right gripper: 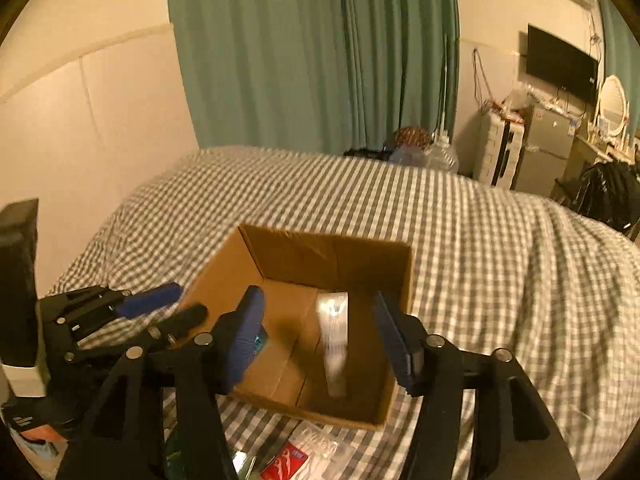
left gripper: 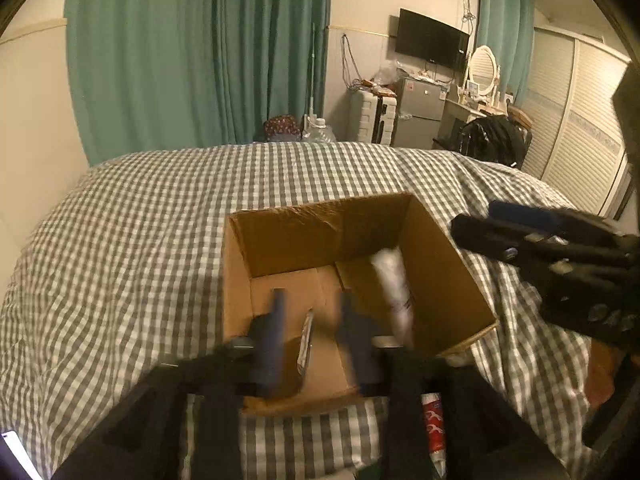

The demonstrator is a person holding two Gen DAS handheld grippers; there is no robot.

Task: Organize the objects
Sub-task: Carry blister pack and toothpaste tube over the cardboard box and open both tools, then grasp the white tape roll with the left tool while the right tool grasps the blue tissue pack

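Mid-sort, by the look of it: open cardboard box (right gripper: 332, 264) sitting on the bed (right gripper: 480, 240), gingham cover in grey and white, soft and rumpled. Right claw (right gripper: 320, 340) poised over the box mouth, blue pads spread wide, nothing between them. White tube (right gripper: 334, 340) standing blurred inside the box, leaning toward the right wall — possibly just dropped, though impossible to confirm. Left claw (left gripper: 312, 320) also over the box, at its near edge, pads apart; thin flat packet (left gripper: 306, 340) on edge between them, grip not evident, so likely loose. Blur too heavy to be sure.

Box: plain corrugated brown, flaps gone or folded, floor seams visible, rigid enough to take drops. Tube: smooth, glossy plastic, printed.

Next up, probably: back toward the near edge of the bed, where a red-and-white packet (right gripper: 288, 464) and clear wrapping wait. Slippery film, flat shape — calling for a low, pinching approach.
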